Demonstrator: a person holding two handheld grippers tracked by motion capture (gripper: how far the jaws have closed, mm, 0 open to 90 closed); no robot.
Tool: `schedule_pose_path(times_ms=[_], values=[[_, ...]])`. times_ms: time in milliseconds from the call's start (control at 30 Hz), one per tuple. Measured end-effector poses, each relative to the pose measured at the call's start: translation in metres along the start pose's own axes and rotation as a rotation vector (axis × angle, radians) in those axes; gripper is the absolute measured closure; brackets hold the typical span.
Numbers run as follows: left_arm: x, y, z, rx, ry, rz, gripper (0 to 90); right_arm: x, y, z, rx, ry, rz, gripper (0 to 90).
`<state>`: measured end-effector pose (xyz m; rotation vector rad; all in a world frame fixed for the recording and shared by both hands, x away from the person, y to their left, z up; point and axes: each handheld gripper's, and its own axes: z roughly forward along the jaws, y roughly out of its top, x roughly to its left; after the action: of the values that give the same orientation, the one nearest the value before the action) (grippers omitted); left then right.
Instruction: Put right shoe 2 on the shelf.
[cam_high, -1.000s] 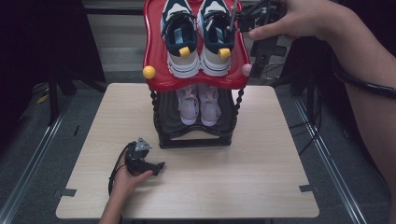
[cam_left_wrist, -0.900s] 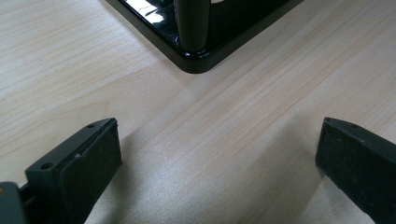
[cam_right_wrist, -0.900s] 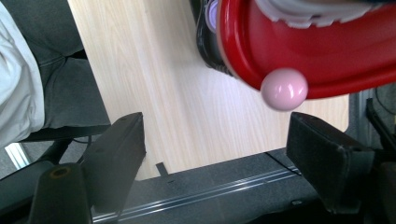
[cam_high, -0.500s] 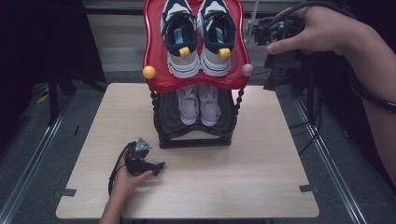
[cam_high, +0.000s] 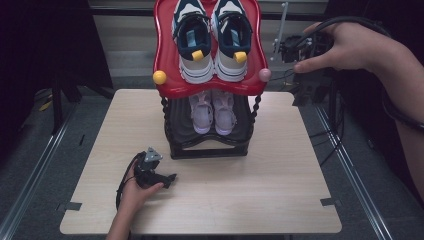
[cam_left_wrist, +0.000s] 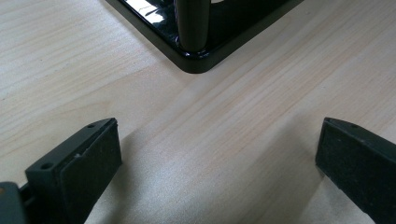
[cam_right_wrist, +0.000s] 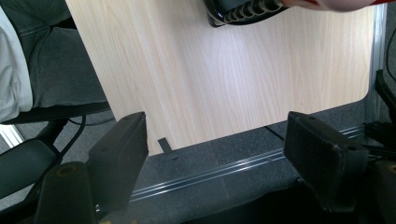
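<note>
At the upper right of the high view, the right gripper (cam_high: 290, 50), jaws wide and empty, hovers just right of the navy sneakers (cam_high: 214, 37), whose long axes run up the frame.

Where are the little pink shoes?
In the high view, the pink shoes sit side by side on the black bottom shelf of the rack, under the red top shelf holding the blue and white sneakers.

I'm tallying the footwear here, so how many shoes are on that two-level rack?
4: a navy-and-white left shoe and right shoe on the red top shelf; two pale pink shoes on the black lower shelf, partly hidden beneath it.
</note>
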<state>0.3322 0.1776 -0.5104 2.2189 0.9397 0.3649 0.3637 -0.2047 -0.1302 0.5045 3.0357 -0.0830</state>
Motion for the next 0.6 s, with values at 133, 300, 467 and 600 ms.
schedule_pose_path(times_ms=[133,300,467,600], values=[[0.0,0.0,0.0,0.0,0.0,0.0,0.0,0.0,-0.004,0.007,-0.002,-0.001,0.003,21.6],[0.0,0.0,0.0,0.002,-0.001,0.001,0.0,0.002,-0.01,0.017,-0.005,-0.008,0.012,21.6],[0.0,0.0,0.0,0.002,-0.001,0.001,0.0,0.002,-0.018,0.026,-0.012,-0.005,0.024,21.6],[0.0,0.0,0.0,0.003,-0.002,0.001,0.0,0.003,-0.022,0.032,-0.018,-0.011,0.024,21.6]])
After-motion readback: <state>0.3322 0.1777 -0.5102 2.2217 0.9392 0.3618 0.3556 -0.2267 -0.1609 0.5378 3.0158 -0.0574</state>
